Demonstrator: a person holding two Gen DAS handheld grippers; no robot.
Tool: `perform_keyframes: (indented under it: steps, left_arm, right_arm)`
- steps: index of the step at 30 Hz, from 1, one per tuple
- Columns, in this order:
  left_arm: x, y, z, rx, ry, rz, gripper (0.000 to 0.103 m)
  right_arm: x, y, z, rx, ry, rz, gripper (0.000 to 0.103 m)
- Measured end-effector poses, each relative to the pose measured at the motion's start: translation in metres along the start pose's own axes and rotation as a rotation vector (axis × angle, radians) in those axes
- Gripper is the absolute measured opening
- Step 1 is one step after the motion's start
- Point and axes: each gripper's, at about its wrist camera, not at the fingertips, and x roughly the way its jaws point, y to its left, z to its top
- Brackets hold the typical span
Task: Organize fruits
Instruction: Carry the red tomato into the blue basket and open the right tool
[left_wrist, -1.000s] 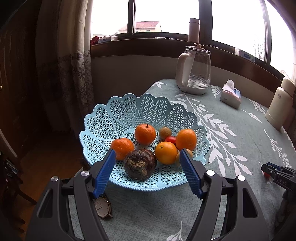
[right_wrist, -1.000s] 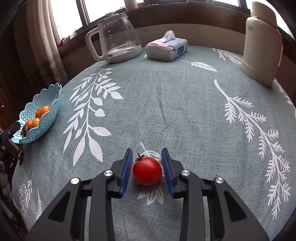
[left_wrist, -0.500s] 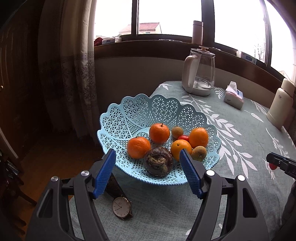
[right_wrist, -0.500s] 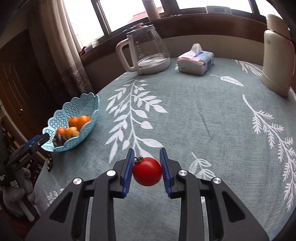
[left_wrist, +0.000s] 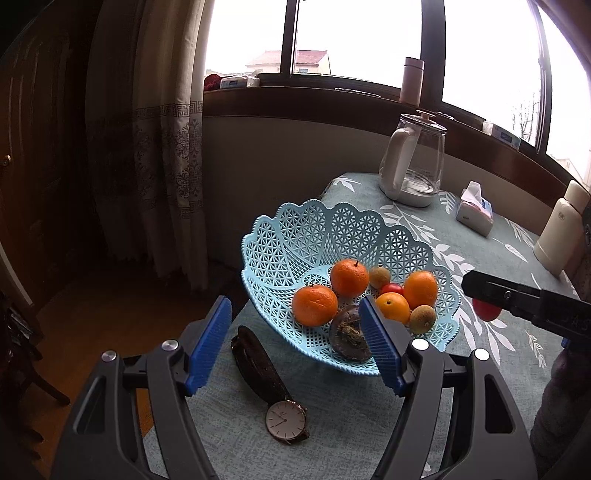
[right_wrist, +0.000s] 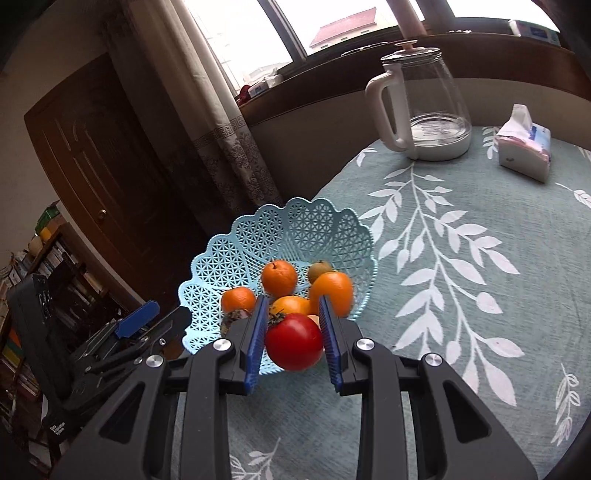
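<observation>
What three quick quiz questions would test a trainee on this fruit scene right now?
1. True or false: the right gripper holds a tomato.
2. Which item lies on the table beside the basket, in front of the left gripper? A) a spoon B) a watch C) a phone
3. Fill in: the left gripper's jaws are ____ and hold nothing.

Key:
1. True. The tomato sits between the blue pads, near the basket rim.
2. B. The watch lies face up with its strap running toward the basket.
3. Open.
</observation>
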Motion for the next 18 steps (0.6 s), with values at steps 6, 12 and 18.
perform_keyframes:
  steps: [6,12,18]
  left_arm:
    - [0.001,0.01,0.002,-0.029,0.003,0.005,0.073]
    - [0.004,0.011,0.001,-0.037,0.004,0.007,0.08]
    - [0.006,0.006,0.0,-0.023,0.006,0.007,0.081]
  right_arm:
    - [0.032,0.023,0.002,-0.011,0.036,0.041,0.03]
    - [0.027,0.011,-0.001,0.03,-0.015,0.022,0.063]
    - [0.002,-0.016,-0.003,0.079,-0.108,-0.108,0.064]
